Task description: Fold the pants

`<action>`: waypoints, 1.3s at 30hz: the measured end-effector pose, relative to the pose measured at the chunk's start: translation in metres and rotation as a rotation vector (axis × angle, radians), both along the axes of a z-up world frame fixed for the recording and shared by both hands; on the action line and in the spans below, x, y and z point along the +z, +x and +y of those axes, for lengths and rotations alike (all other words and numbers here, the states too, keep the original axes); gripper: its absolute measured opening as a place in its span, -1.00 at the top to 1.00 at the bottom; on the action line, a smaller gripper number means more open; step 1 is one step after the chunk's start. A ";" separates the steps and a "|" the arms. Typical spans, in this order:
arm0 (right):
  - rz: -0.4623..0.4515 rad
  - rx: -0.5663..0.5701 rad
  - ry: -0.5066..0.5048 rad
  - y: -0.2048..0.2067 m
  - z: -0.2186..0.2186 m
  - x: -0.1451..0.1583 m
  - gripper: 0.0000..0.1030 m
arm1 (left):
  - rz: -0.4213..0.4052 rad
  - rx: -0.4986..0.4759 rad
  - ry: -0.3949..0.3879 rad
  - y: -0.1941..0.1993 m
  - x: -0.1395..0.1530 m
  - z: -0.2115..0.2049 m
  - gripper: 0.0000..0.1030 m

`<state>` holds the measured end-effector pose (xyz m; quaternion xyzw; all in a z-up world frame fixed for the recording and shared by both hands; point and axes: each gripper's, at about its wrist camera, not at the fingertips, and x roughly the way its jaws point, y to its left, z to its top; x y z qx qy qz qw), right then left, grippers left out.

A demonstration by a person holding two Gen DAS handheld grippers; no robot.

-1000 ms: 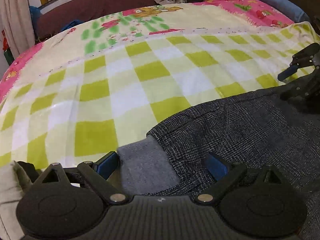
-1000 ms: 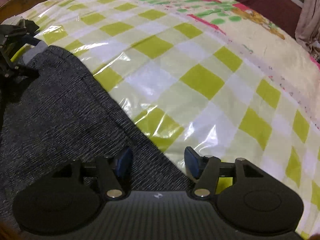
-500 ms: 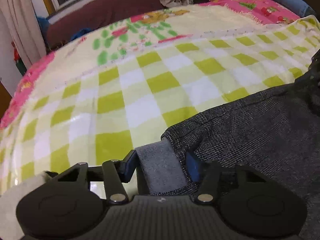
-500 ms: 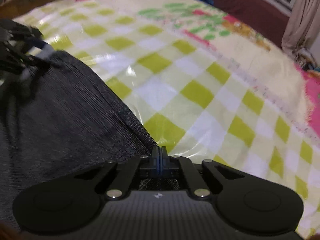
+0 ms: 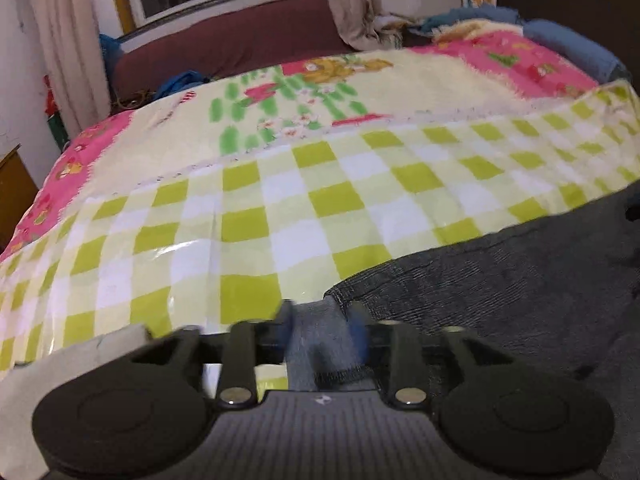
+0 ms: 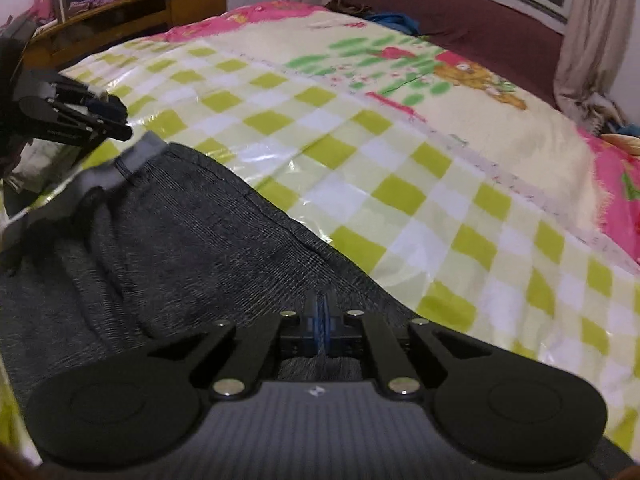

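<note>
Dark grey knit pants [image 6: 168, 248] with a lighter grey waistband [image 5: 320, 344] lie on a bed with a green and white checked cover [image 5: 280, 208]. My left gripper [image 5: 322, 328] has its blue pads around the waistband corner, closing on it and blurred by motion. It also shows in the right wrist view [image 6: 100, 120], above the waistband [image 6: 136, 156]. My right gripper [image 6: 320, 320] is shut on the pants' far edge and holds it up off the cover.
A pink and cream cartoon blanket [image 5: 360, 88] covers the far half of the bed. A maroon sofa [image 5: 224, 48] and a window stand behind. A wooden desk [image 6: 132, 12] stands past the bed's corner.
Both grippers closed on the pants, the right one first and fully. Both have risen, lifting the pants' edge off the cover. The left jaws have narrowed around the waistband.
</note>
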<state>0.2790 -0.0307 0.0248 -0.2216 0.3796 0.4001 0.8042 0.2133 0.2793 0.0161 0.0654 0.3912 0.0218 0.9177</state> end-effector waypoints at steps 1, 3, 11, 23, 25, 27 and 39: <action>0.011 0.016 -0.005 0.007 0.004 -0.008 0.83 | 0.008 -0.018 0.018 0.007 -0.007 -0.001 -0.22; 0.022 0.034 -0.024 0.022 0.013 -0.024 0.71 | 0.030 -0.042 0.057 0.021 -0.020 -0.001 -0.43; 0.060 0.044 0.007 0.061 0.032 -0.060 0.69 | 0.147 -0.071 -0.035 0.058 -0.057 0.024 -0.61; -0.012 0.147 -0.009 0.034 0.043 -0.045 0.47 | 0.093 -0.107 -0.176 0.020 -0.022 0.025 0.52; -0.012 0.167 -0.020 0.035 0.049 -0.045 0.21 | 0.092 -0.093 -0.182 0.019 -0.024 0.026 0.52; -0.012 0.204 -0.024 0.034 0.056 -0.046 0.19 | 0.080 -0.098 -0.181 0.017 -0.022 0.023 0.53; -0.012 0.295 -0.094 0.048 0.070 -0.062 -0.22 | -0.023 -0.277 -0.279 -0.075 0.034 -0.015 0.54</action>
